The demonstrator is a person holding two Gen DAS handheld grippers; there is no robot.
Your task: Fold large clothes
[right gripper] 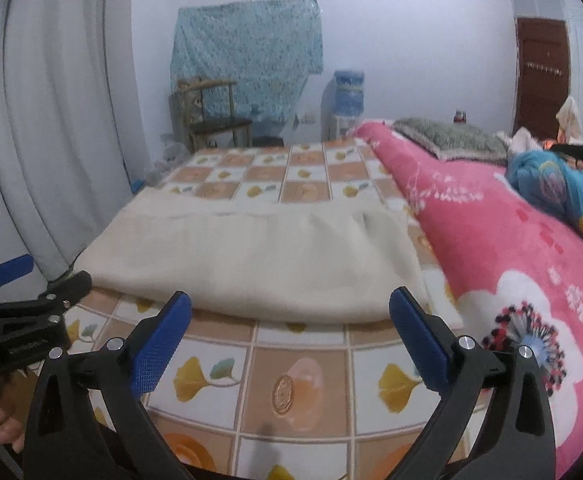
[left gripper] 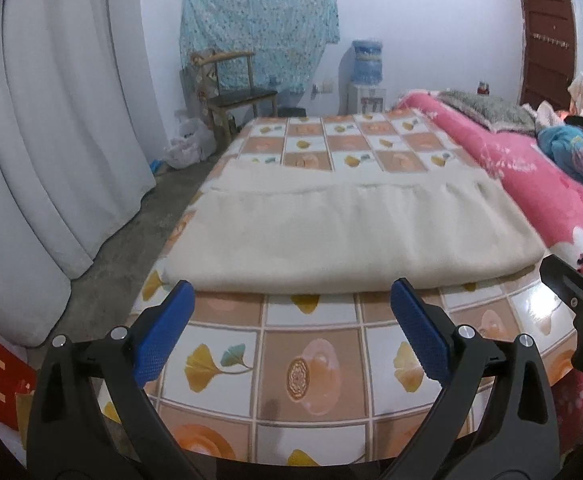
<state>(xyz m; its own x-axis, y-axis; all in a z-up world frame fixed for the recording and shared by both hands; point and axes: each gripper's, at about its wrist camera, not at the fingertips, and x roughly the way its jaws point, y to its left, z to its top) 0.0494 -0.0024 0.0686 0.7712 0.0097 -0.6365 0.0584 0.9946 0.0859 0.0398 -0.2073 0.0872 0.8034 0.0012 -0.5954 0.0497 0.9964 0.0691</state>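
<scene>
Left gripper [left gripper: 291, 294] and right gripper [right gripper: 290, 305] are held spread wide with nothing between the blue pads, just short of the cream fleece garment [left gripper: 343, 236]. It is laid flat, folded, on the tile-patterned bed cover [left gripper: 311, 376], beside the pink floral blanket [right gripper: 503, 240], likely so the near edge can be pinched next.

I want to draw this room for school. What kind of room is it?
Most likely a bedroom. There is a bed with a tiled-pattern sheet, a pink blanket and a grey pillow, with white curtains alongside.
</scene>
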